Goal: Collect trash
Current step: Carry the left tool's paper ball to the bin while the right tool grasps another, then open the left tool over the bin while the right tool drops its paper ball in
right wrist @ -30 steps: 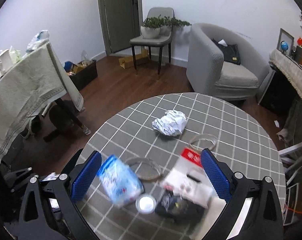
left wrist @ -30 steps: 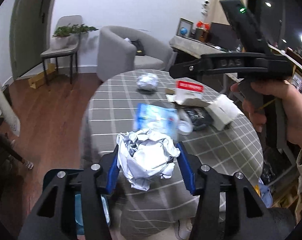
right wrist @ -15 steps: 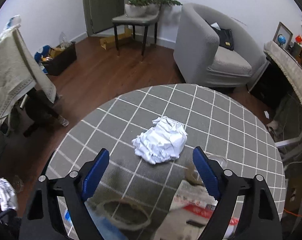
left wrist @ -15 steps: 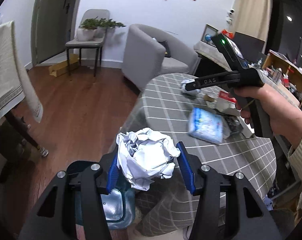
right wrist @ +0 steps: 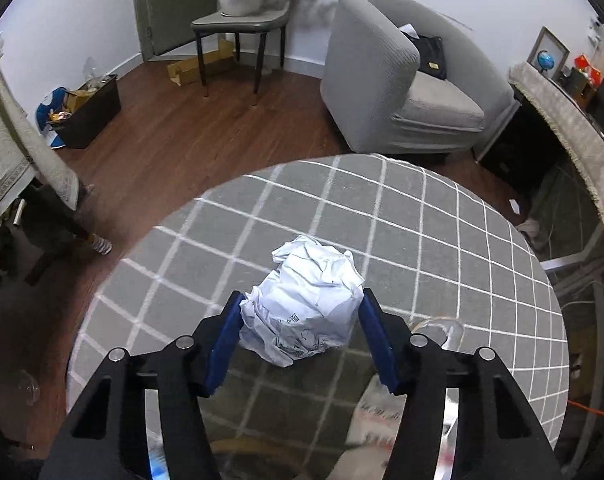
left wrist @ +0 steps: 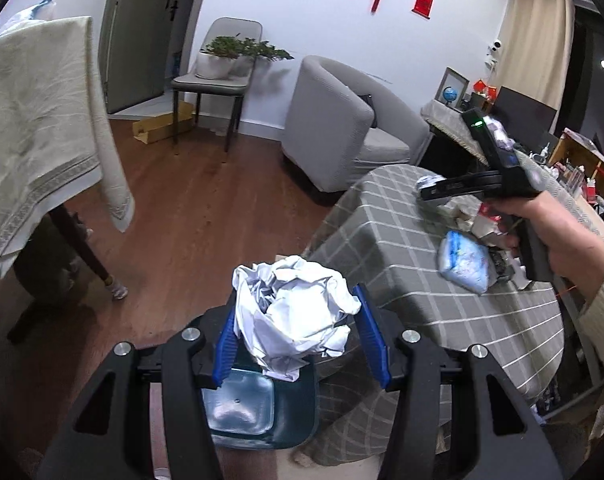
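Note:
My left gripper (left wrist: 297, 334) is shut on a crumpled white paper ball (left wrist: 295, 316) and holds it over the open dark teal trash bin (left wrist: 261, 412) on the floor beside the round table (left wrist: 386, 248). My right gripper (right wrist: 302, 340) has its blue pads against both sides of a second crumpled paper ball (right wrist: 306, 312) that rests on the grey checked tablecloth (right wrist: 382, 216). The right gripper also shows in the left wrist view (left wrist: 426, 192), held by a hand over the table's far side.
A blue-white plastic packet (left wrist: 464, 262) and other litter lie on the table near the hand. A grey armchair (right wrist: 402, 80), a chair with a plant (right wrist: 245, 16) and a cloth-draped table (left wrist: 33, 128) stand around. Wooden floor lies between.
My left gripper carried its paper ball off the table to above the bin. My right gripper moved forward over the table and closed around the second paper ball.

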`<move>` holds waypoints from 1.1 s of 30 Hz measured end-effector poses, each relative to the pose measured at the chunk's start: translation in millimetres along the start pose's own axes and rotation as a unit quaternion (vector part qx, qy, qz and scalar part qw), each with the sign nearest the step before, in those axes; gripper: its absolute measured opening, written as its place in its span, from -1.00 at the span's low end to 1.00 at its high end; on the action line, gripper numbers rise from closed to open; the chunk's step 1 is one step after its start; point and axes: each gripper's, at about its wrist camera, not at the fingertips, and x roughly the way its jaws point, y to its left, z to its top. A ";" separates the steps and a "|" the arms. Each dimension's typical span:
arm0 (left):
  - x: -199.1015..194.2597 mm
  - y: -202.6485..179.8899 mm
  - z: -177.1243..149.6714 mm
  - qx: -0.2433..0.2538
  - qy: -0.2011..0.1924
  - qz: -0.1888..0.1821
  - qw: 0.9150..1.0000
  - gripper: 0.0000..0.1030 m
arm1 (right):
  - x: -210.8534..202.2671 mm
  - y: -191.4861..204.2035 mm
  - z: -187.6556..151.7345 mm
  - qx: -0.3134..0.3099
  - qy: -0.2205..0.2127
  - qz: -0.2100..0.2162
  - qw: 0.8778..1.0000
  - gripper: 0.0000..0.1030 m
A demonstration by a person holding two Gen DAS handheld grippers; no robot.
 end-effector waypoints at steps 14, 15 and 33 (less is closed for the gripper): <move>23.7 46.8 -32.8 0.016 0.062 0.056 0.996 0.09 | -91.1 104.9 -40.8 -0.031 -0.129 0.119 0.984 0.14; 27.4 49.2 -36.6 0.015 0.068 0.057 0.996 0.09 | -90.1 119.1 -46.9 -0.042 -0.131 0.129 0.982 0.14; 89.6 75.4 -92.4 -0.001 0.188 0.071 0.980 0.12 | -38.5 213.7 -97.8 -0.087 -0.063 0.226 0.968 0.14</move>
